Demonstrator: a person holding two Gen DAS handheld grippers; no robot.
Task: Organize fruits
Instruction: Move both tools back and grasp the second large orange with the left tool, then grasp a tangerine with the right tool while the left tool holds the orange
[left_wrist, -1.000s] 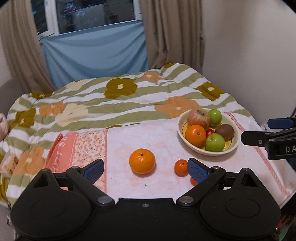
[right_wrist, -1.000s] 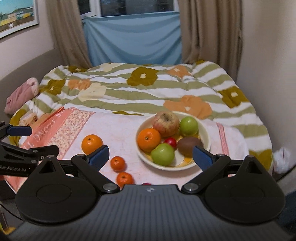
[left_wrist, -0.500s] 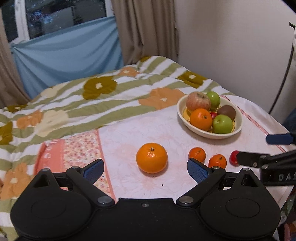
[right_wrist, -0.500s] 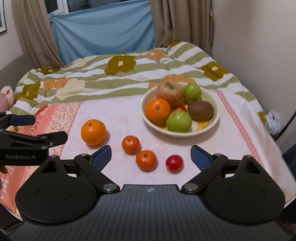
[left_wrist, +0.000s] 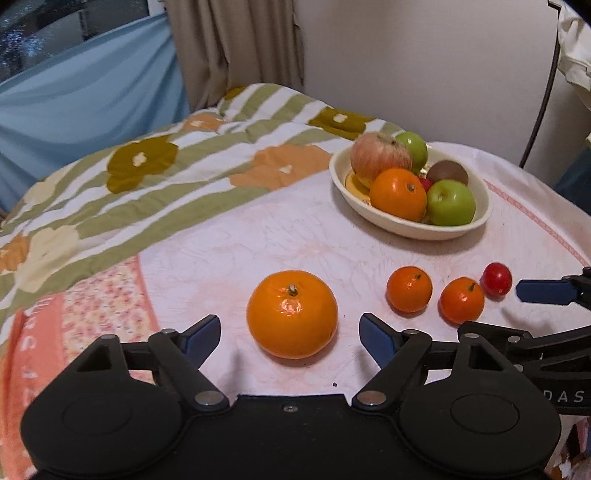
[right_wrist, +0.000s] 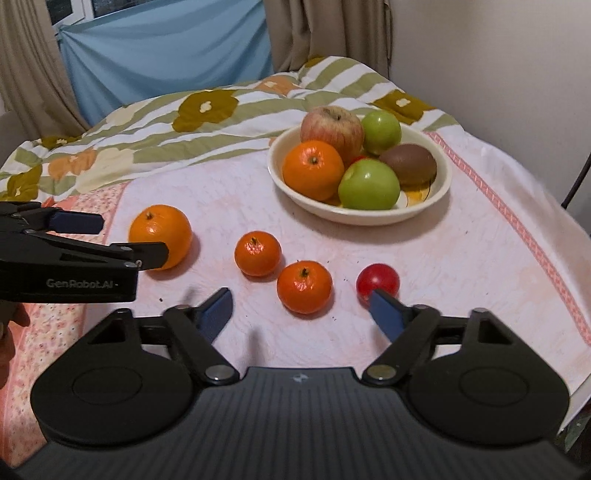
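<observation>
A large orange (left_wrist: 291, 314) lies on the pink cloth between the open fingers of my left gripper (left_wrist: 290, 332), untouched; it also shows in the right wrist view (right_wrist: 162, 232). Two small mandarins (right_wrist: 258, 253) (right_wrist: 304, 286) and a small red fruit (right_wrist: 377, 282) lie in a row in front of my open right gripper (right_wrist: 301, 308). The nearer mandarin sits between its fingers, just ahead of the tips. A cream bowl (right_wrist: 439, 192) holds an orange, apples and a kiwi; it stands at the back right in the left wrist view (left_wrist: 480, 218).
A striped flowered quilt (left_wrist: 166, 177) covers the bed behind the pink cloth (left_wrist: 258, 236). A wall is at the right, curtains and a blue sheet at the back. The cloth's edge drops off at the right.
Both grippers have moved down and forward toward the loose fruit. The large orange now sits between my left fingers. The small mandarins and red fruit have come close to my right gripper.
</observation>
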